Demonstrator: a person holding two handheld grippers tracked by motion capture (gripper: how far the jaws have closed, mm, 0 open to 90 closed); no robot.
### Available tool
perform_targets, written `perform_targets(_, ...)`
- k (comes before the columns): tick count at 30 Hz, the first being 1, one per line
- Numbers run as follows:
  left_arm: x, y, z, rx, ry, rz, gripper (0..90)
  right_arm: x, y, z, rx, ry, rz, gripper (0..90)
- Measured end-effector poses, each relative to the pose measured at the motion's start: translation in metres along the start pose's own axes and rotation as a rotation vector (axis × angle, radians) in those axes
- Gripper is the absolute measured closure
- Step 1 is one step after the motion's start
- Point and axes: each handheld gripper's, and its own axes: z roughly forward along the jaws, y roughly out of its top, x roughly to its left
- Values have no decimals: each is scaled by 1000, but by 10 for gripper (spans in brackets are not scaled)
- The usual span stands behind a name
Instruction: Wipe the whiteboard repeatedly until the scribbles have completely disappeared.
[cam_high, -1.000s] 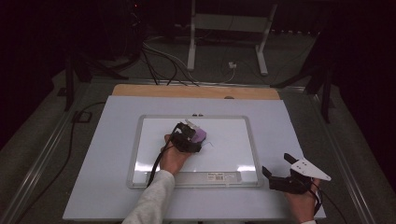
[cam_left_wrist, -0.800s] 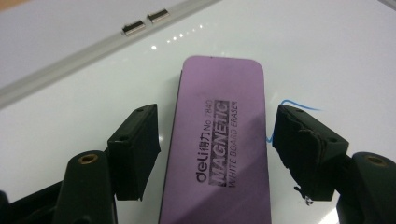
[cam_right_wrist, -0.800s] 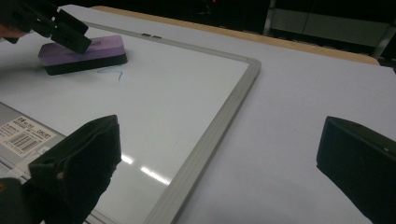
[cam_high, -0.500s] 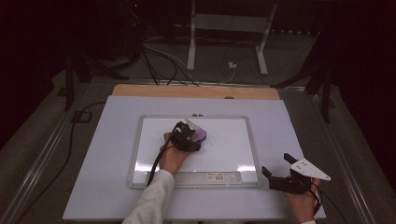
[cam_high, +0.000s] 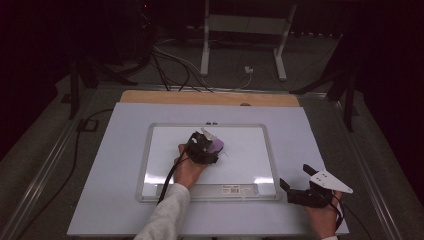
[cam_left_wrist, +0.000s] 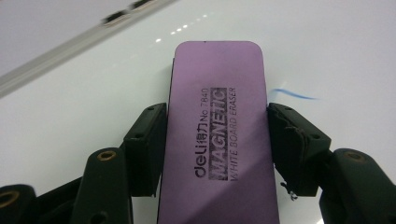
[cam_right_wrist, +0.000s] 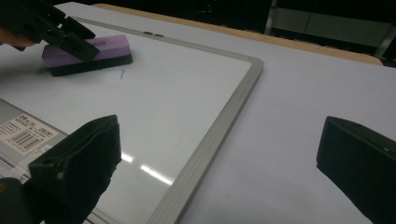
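From high up, a whiteboard lies flat on the table. The left claw sits on the middle of the board and pinches a purple eraser. The eraser lies flat on the board. Nearly all of the board looks clean and white from here. I can't see any pen marks from this far away. The right claw rests on the table, just off the board's right corner, and holds nothing.

Looking along the left claw, the eraser is squeezed between the two black pads, one on each long side. Its purple top faces up and its soft side is down on the board. Just to the right of the eraser is a thin blue line. That bit is not wiped off yet.

Looking along the right claw, its two jaws are spread wide with only table between them. Farther off, the left claw holds the eraser on the board. A small blue mark shows just beside the eraser. The rest of the board is shiny and clean.

So I think the wiping is almost done. One little blue mark is left, right next to the eraser. A short rub over it should finish the job.
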Motion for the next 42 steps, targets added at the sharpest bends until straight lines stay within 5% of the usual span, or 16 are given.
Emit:
perform_targets(6, -3, 2, 1, 1, -1, 20, 419, 0, 0, -1, -1, 0, 2, 0)
perform_targets(10, 7, 5, 4, 9, 72, -25, 419, -1, 0, -2, -1, -3, 6, 0)
perform_targets(13, 11, 5, 5, 12, 84, -59, 420, -1, 0, -2, -3, -3, 8, 0)
perform_targets(15, 7, 6, 4, 14, 103, -40, 420, -1, 0, -2, -2, -3, 8, 0)
perform_targets(28, -34, 12, 6, 7, 6, 39, 420, 0, 0, -1, -1, -2, 3, 0)
perform_targets(30, -38, 12, 6, 8, 22, 69, 420, -1, 0, -1, -1, -1, 4, 0)
perform_targets(33, -31, 12, 7, 11, 25, 52, 420, 0, 0, -2, -3, -1, 5, 0)
perform_targets(39, -10, 12, 6, 33, 121, 9, 420, -2, -1, -3, -4, -4, 8, 0)
perform_targets(42, -4, 12, 6, 36, 121, -16, 420, -2, 0, -2, -3, -3, 7, 0)
